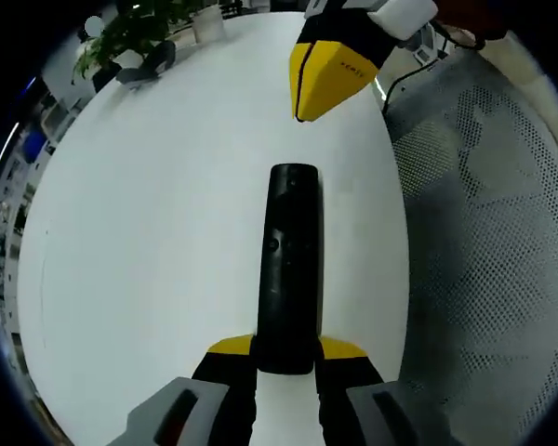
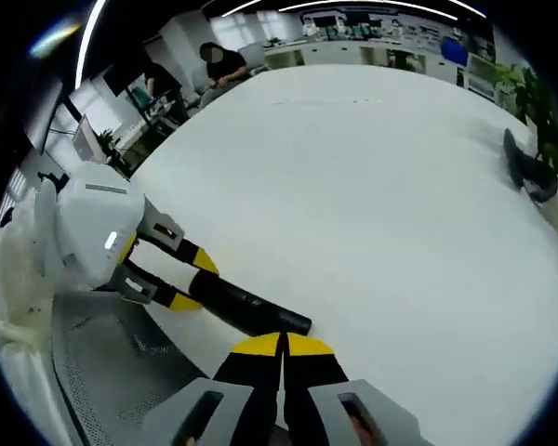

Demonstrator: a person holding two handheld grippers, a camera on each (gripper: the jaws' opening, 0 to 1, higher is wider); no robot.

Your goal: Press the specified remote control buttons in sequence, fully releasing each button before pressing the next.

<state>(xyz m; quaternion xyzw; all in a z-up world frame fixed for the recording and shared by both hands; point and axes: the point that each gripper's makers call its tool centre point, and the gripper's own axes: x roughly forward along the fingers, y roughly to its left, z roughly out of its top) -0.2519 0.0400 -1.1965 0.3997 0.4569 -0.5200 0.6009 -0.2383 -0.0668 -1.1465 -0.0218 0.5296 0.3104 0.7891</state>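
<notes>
A black remote control (image 1: 291,251) lies lengthwise over the white table (image 1: 158,242), its near end clamped between the yellow tips of my left gripper (image 1: 286,349). My right gripper (image 1: 305,104) comes in from the upper right with its yellow tips shut together, pointing at the remote's far end with a small gap between. In the right gripper view, my right gripper (image 2: 281,346) is shut with nothing in it, just short of the remote (image 2: 256,311). The left gripper (image 2: 181,279) holds that remote from the left.
A potted plant (image 1: 135,32) and a dark grey object (image 1: 147,67) sit at the table's far side. A grey mesh chair (image 1: 488,242) stands beside the table edge. A person (image 2: 223,63) sits in the background beyond the table (image 2: 372,186).
</notes>
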